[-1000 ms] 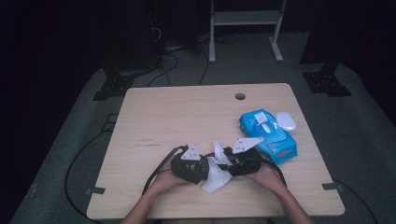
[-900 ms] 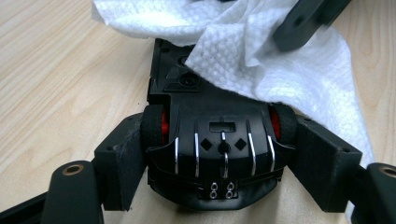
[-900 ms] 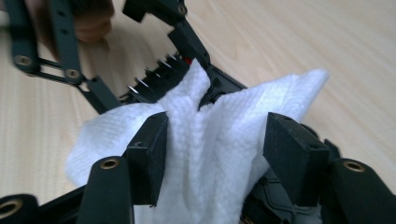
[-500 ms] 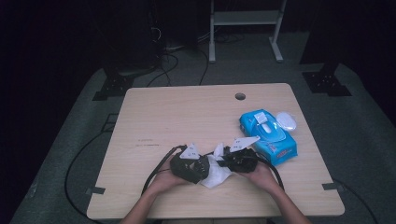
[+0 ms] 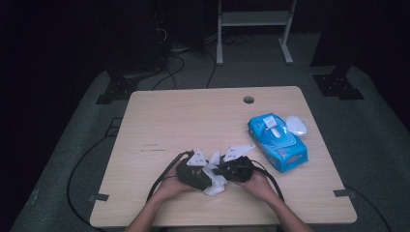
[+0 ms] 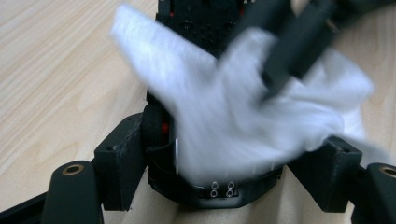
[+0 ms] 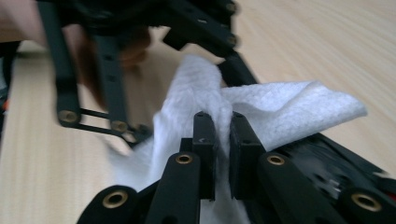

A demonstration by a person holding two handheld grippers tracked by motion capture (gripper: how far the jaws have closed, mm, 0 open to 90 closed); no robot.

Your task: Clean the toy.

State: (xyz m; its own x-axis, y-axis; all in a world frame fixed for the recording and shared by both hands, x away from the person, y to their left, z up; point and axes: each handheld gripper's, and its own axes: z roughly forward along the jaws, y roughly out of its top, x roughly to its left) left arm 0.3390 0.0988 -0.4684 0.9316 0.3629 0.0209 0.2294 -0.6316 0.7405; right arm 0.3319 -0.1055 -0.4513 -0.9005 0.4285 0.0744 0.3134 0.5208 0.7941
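Pinching the white wet wipe (image 7: pixel 261 109) in your right gripper (image 7: pixel 223 128), keep that hold; your left gripper's (image 6: pixel 224 154) jaws stand wide, blurred, so close them on its free edge.

Dim overall from the high view: bench (image 5: pixel 193 121) lit evenly from above, surroundings sunk in near-black, floor barely readable. Soft, grainy, low in contrast, with mild glare off the blue wipes pack (image 5: pixel 277 141). Heavy motion blur across the white wipe (image 6: pixel 243 116) in the left gripper view. Brighter, warmer in the right gripper view; near tool (image 7: pixel 223 140) fairly sharp, background blurred.
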